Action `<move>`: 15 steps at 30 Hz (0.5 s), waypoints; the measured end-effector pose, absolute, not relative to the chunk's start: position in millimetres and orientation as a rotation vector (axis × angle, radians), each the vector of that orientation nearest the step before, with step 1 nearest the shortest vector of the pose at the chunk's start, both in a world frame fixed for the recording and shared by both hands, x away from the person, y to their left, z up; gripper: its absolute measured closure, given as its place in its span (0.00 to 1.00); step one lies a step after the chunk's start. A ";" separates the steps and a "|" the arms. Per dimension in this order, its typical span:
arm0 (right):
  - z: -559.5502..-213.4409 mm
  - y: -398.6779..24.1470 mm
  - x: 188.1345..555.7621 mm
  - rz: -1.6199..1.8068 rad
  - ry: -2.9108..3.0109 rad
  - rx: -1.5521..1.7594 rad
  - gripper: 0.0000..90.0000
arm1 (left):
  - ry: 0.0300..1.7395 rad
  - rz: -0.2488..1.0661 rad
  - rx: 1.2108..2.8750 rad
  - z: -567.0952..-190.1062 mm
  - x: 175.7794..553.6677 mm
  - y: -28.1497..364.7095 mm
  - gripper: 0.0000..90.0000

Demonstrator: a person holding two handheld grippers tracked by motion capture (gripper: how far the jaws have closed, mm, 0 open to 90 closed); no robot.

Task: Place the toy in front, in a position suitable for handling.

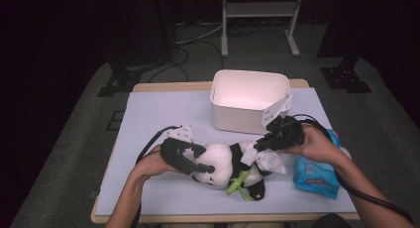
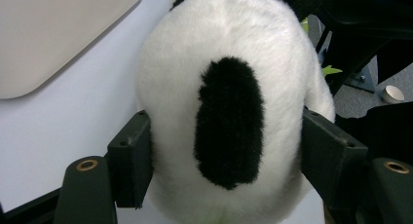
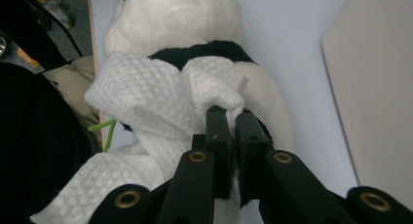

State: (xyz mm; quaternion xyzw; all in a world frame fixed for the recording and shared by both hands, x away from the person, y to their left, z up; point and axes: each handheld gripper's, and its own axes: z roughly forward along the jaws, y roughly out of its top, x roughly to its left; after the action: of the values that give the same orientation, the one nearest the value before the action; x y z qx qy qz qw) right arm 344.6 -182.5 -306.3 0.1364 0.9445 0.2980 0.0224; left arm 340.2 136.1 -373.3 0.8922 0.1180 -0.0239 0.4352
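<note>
A black-and-white panda plush (image 1: pixel 221 161) lies on its side in the middle of the table, with a green plush sprig (image 1: pixel 236 184) at its front. My left gripper (image 1: pixel 207 169) is shut on the panda's head (image 2: pixel 195 63), and its pads (image 2: pixel 130 158) press into the fur on both sides. My right gripper (image 1: pixel 258 145) holds a white textured wipe (image 1: pixel 271 161) against the panda's body. In the right gripper view the jaws (image 3: pixel 233 119) are pinched together on a fold of the wipe (image 3: pixel 141 97), which drapes over the panda's black band (image 3: pixel 204 51).
A white open bin (image 1: pixel 250 101) stands just behind the panda and right hand. A blue pack of wipes (image 1: pixel 315 174) lies at the table's right, under the right forearm. The pale table top (image 1: pixel 163 109) has free room at the left and back left.
</note>
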 end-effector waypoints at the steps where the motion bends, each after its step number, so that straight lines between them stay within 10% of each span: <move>1: -305.4 -182.3 344.7 0.913 2.926 0.422 0.95 | 0.294 -0.060 2.222 -373.1 340.0 136.0 0.32; 15: -300.1 -187.2 349.3 0.837 2.932 0.457 0.95 | 0.289 -0.047 2.225 -372.7 337.6 135.9 0.32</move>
State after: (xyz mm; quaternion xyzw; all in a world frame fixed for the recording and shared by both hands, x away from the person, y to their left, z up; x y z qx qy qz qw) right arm 349.3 -187.2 -300.1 0.1481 0.9505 0.2715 0.0294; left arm 337.6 135.9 -372.7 0.8933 0.1161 -0.0190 0.4338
